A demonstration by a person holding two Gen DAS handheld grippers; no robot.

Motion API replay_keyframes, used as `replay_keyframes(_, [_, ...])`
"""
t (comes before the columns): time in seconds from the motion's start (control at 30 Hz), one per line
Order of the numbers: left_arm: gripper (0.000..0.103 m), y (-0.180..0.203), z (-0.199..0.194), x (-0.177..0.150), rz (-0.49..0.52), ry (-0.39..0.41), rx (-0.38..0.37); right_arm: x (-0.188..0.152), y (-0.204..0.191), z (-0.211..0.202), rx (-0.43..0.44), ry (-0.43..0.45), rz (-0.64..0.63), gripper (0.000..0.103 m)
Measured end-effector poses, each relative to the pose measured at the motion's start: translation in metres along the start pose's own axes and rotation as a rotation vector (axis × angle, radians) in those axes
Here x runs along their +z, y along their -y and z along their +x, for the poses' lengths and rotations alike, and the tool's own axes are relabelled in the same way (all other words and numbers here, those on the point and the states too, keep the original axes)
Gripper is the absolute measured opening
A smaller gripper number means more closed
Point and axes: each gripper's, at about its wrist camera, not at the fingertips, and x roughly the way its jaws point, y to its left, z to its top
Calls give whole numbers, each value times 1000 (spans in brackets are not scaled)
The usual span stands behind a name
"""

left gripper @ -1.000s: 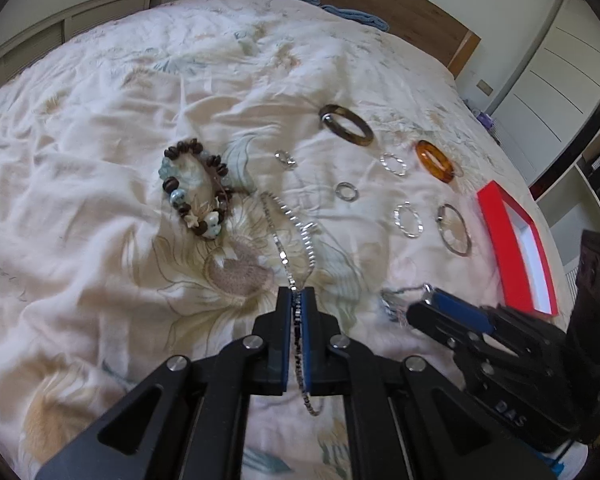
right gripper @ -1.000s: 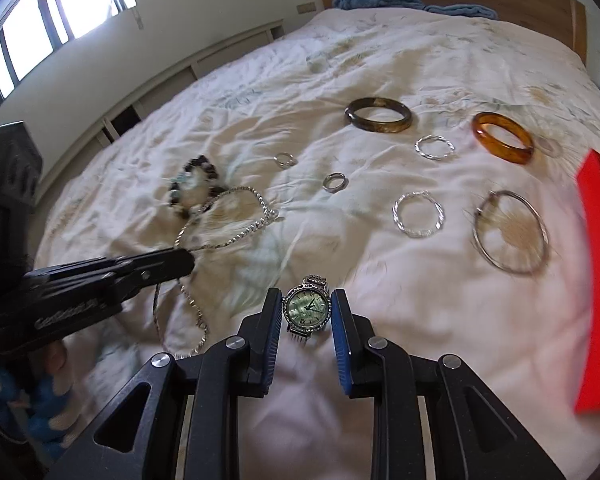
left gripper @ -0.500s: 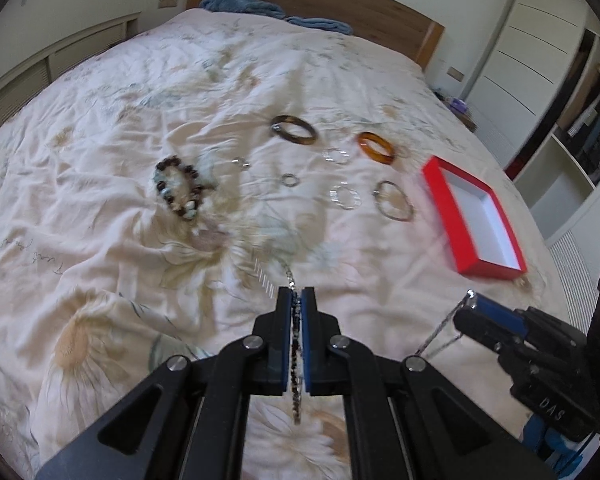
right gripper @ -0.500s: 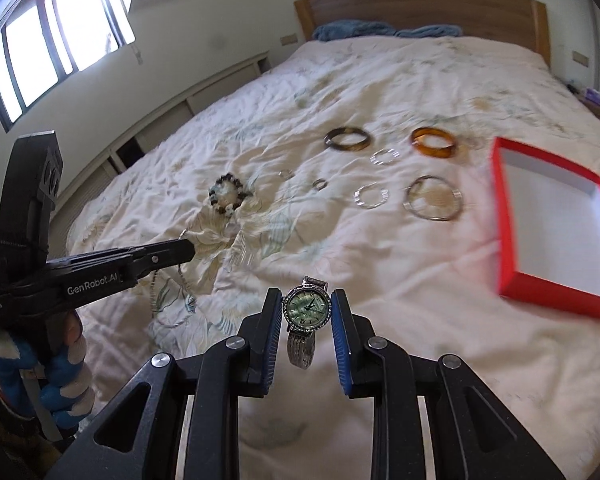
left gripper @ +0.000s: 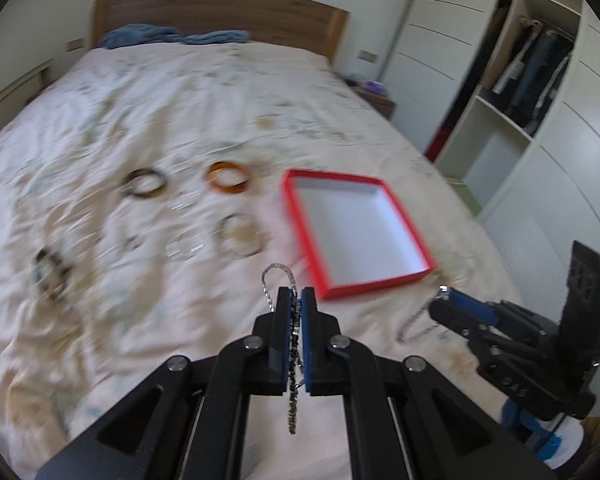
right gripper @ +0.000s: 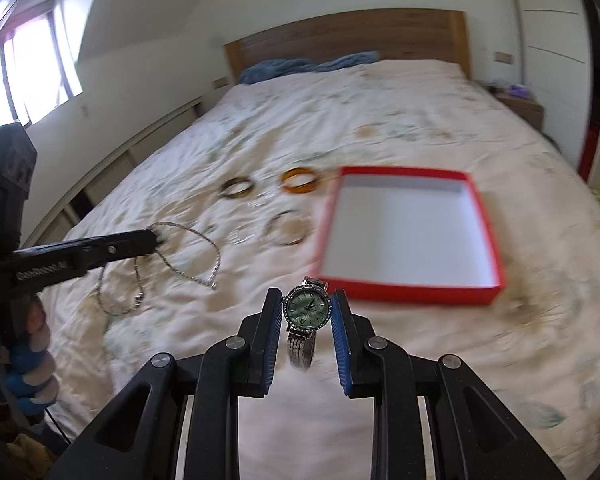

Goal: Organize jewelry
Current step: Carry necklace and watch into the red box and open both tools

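My left gripper [left gripper: 296, 300] is shut on a silver chain necklace [left gripper: 293, 364] and holds it above the bed; the chain hangs in loops in the right wrist view [right gripper: 188, 268]. My right gripper [right gripper: 306, 304] is shut on a silver wristwatch [right gripper: 307, 308] with a green dial, its band hanging down. A red box [left gripper: 356, 232] with a white inside lies open on the bed just ahead, also in the right wrist view [right gripper: 408, 232]. The right gripper shows at lower right in the left wrist view [left gripper: 452, 304].
On the floral bedspread [left gripper: 180, 100] left of the box lie a dark bangle [left gripper: 146, 184], an amber bangle [left gripper: 227, 177], thin silver hoops [left gripper: 240, 236] and a beaded bracelet [left gripper: 50, 276]. A wardrobe with open shelves [left gripper: 512, 92] stands to the right.
Both grippers have lifted with their loads and moved right towards the red box. The necklace has come fully off the bed. The box now lies closer and more central.
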Motion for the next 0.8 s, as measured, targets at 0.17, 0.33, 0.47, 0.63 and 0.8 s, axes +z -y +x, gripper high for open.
replay_keyframes(0.17, [4, 43, 44, 41, 48, -9, -62, 25, 51, 6, -65, 16, 27, 25])
replay_keyframes(0.33, [4, 71, 96, 70, 93, -31, -67, 49, 90, 36, -86, 15, 48, 25])
replay_keyframes(0.47, [4, 73, 142, 78, 106, -71, -41, 57, 109, 70, -91, -6, 61, 25])
replay_keyframes(0.63, [4, 62, 195, 62, 89, -171, -14, 50, 128, 115, -92, -78, 72, 25])
replay_keyframes(0.8, [4, 56, 224, 34, 82, -252, -14, 36, 139, 141, -110, -150, 75, 25])
